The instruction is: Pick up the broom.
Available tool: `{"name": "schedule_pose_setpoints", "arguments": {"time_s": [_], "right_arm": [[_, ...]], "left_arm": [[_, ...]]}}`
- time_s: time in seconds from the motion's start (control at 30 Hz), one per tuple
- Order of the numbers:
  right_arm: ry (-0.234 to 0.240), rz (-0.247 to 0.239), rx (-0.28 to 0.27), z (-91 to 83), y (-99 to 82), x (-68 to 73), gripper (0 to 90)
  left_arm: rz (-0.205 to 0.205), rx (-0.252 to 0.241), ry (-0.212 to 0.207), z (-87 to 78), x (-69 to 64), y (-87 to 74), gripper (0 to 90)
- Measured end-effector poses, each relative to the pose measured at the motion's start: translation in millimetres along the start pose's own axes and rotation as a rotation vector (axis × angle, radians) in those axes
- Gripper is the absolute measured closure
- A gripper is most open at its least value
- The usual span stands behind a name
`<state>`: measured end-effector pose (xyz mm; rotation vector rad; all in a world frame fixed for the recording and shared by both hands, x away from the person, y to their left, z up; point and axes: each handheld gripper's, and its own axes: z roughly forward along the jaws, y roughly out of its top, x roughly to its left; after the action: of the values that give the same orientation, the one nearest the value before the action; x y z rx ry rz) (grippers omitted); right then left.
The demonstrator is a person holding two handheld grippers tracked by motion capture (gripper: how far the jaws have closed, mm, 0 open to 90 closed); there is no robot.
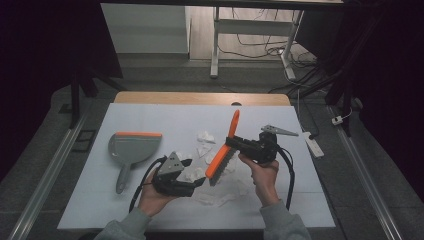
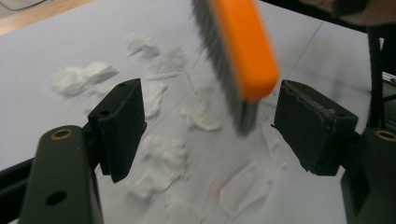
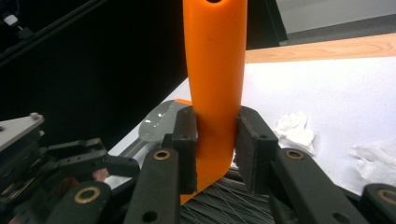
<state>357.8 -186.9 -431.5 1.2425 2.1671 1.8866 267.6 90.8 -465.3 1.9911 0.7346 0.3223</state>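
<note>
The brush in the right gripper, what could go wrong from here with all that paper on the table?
1. The brush is pinched at its handle by the right gripper, so pressing the bristles down might twist it in the grip.
2. The paper scraps lie scattered; a hard sweep could push some past the dustpan.
3. The left gripper, open beside the brush, may get bumped.

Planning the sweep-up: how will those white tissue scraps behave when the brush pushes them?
The tissue scraps look crumpled and thin, so probably very light and floppy; they may scatter or snag in the bristles rather than slide neatly. The brush, clamped in the right gripper, looks rigid, so gentle strokes towards the dustpan seem wise.
</note>
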Motion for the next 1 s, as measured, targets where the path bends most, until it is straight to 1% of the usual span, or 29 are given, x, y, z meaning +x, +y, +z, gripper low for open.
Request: {"name": "schedule_pose_setpoints", "arguments": {"time_s": [0.1,0.17,0.23,0.3,0.33,0.37,0.4,0.47,0.57,0.6,0.63,0.7,0.73,0.83,0.93,1.0], "right_arm": [[0.0,0.023,-0.014,6.0,-6.7,3.7,70.4],[0.001,0.033,-0.024,9.1,-10.6,5.9,70.4],[0.0,0.047,-0.03,10.9,-13.6,8.0,70.4],[-0.003,0.061,-0.049,11.0,-16.0,9.5,70.3],[0.002,0.075,-0.057,10.6,-16.9,9.7,70.3],[0.011,0.087,-0.06,10.3,-17.5,9.9,70.3],[0.01,0.093,-0.067,10.0,-18.1,10.6,70.3],[0.006,0.102,-0.073,9.9,-18.9,11.5,70.3],[0.012,0.112,-0.072,12.3,-21.9,12.7,70.3],[0.018,0.116,-0.066,13.7,-23.3,12.9,70.3],[0.021,0.12,-0.07,14.6,-25.0,14.0,70.3],[0.014,0.114,-0.074,14.5,-26.1,15.9,70.2],[0.017,0.115,-0.072,14.4,-26.1,16.3,70.2],[0.03,0.112,-0.069,14.5,-26.3,17.5,70.1],[0.036,0.101,-0.058,16.0,-26.1,18.6,69.6],[0.031,0.08,-0.042,17.0,-25.0,19.2,67.3]], "left_arm": [[0.022,0.005,-0.009,8.3,-5.6,2.3,27.1],[0.034,0.004,0.004,13.6,-7.5,1.1,30.0],[0.009,0.004,0.017,19.0,-5.9,-2.3,35.0],[-0.017,-0.005,0.036,23.5,-3.4,-7.0,41.1],[-0.022,-0.01,0.045,25.2,-2.1,-9.1,44.4],[-0.028,-0.021,0.047,26.1,-1.3,-11.0,46.1],[-0.031,-0.035,0.052,26.7,-0.8,-12.5,49.9],[-0.022,-0.048,0.069,28.2,-1.4,-14.2,56.2],[-0.022,-0.066,0.054,29.0,-1.3,-15.2,70.0],[-0.019,-0.066,0.058,28.8,-1.3,-15.4,73.9],[-0.021,-0.064,0.059,28.9,-0.6,-15.8,74.6],[-0.033,-0.066,0.061,27.3,2.7,-17.1,76.0],[-0.036,-0.069,0.056,25.8,4.6,-17.6,76.6],[-0.017,-0.066,0.067,21.6,6.3,-18.1,77.5],[-0.003,-0.048,0.059,19.0,7.7,-18.0,78.0],[0.0,-0.043,0.052,17.0,9.6,-17.8,78.2]]}}
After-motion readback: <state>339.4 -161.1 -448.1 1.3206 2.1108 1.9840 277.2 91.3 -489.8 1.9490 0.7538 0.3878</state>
